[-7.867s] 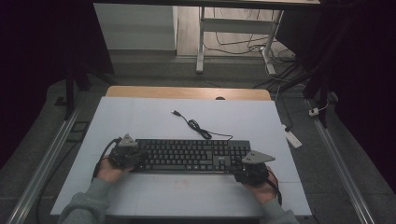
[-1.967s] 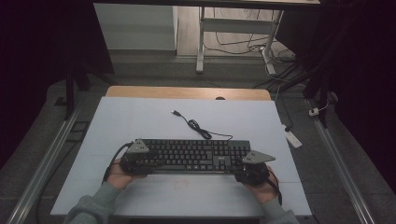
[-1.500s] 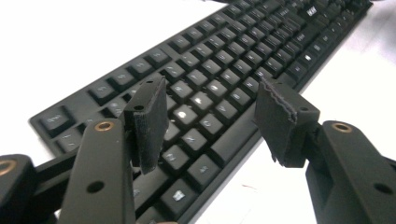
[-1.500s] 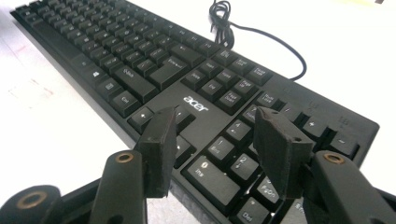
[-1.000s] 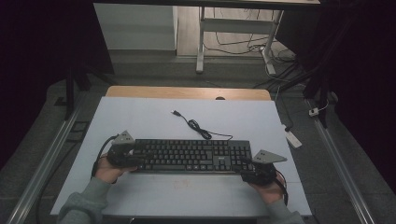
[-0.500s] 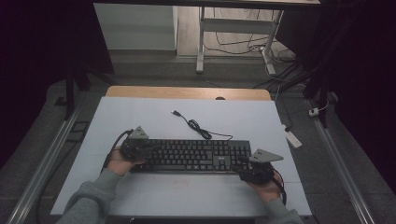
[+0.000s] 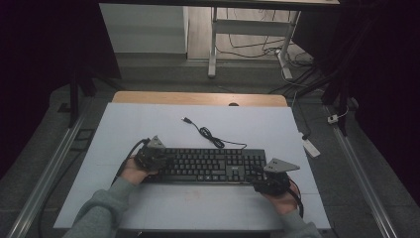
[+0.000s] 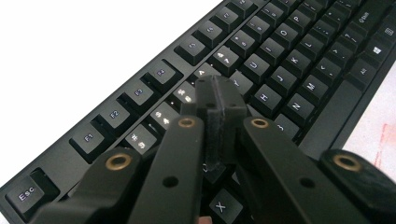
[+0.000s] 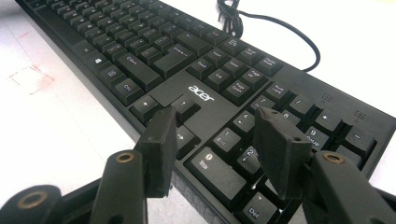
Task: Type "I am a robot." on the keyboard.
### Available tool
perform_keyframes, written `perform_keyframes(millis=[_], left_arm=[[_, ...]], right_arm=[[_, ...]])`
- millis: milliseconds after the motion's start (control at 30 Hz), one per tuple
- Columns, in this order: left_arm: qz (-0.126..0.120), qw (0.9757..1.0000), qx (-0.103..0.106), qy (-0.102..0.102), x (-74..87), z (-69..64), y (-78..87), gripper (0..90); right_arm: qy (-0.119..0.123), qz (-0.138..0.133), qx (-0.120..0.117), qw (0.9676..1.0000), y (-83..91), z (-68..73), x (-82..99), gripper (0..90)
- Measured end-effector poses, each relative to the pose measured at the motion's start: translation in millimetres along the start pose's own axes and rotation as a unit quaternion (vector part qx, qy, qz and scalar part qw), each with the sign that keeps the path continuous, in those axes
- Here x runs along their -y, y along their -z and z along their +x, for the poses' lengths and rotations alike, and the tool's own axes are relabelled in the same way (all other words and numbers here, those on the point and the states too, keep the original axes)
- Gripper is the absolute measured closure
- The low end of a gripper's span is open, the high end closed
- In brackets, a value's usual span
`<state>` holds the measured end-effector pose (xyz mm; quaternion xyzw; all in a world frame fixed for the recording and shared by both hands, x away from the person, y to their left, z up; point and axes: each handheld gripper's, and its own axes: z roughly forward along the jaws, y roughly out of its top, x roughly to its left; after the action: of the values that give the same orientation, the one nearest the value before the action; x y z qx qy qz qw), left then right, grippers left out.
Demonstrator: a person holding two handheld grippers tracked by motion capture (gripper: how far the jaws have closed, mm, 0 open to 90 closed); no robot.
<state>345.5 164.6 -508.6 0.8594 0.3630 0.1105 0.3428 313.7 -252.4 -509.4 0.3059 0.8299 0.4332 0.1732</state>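
Keyboard (image 7: 208,165) lies flat near the front edge of the tabletop (image 7: 148,119), its cable (image 7: 208,134) curling toward the far edge. At the keyboard's left end the left hand-held gripper (image 8: 215,100) has just been closing — its jaws are pressed together over the keys, nothing between them. At the right end the right hand-held gripper (image 9: 212,140) is spread, straddling the front rim by the number pad.

sleeves (image 7: 101,215): grey-green | claws: black, brass rivets | top plates (image 7: 281,165): grey, three-cornered
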Motion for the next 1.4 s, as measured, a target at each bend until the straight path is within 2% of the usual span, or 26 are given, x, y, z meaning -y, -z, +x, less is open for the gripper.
perform_keyframes(millis=[267, 567, 767, 900, 1000, 1167, 1267, 1400], left_arm=[[0.013, 0.9999, -0.007, 0.000, 1.8, 2.8, -7.2, 88.9], [0.016, 0.9999, -0.004, 0.006, 2.3, 4.2, -9.7, 88.9], [0.013, 0.9999, -0.005, 0.009, 2.3, 4.0, -9.2, 89.0], [-0.003, 0.9999, 0.001, 0.012, 1.7, 2.4, -2.2, 88.2], [-0.013, 0.9998, 0.007, 0.015, 1.8, -0.2, 5.4, 83.6], [-0.030, 0.9993, 0.013, 0.019, 5.3, -4.1, 18.1, 69.3], [-0.032, 0.9991, 0.008, 0.027, 10.2, -4.8, 24.7, 59.0], [-0.037, 0.9983, -0.001, 0.044, 21.9, -4.9, 31.4, 50.9]], right_arm=[[0.000, 0.002, 0.001, 1.0000, 0.6, -0.2, 0.2, 49.6], [-0.004, -0.001, -0.001, 1.0000, 0.2, -1.4, 1.0, 49.6], [-0.004, -0.001, 0.000, 1.0000, 0.2, -1.8, 0.9, 49.6], [-0.005, -0.004, 0.000, 1.0000, 0.3, -2.2, 1.0, 49.6], [-0.005, -0.004, -0.001, 1.0000, 0.2, -2.3, 1.0, 49.6], [-0.004, -0.003, -0.003, 1.0000, -0.1, -2.6, 0.9, 49.6], [-0.003, -0.001, -0.001, 1.0000, 0.2, -2.6, 0.6, 49.6], [-0.004, -0.007, -0.001, 1.0000, 0.1, -2.5, 0.7, 49.6]])
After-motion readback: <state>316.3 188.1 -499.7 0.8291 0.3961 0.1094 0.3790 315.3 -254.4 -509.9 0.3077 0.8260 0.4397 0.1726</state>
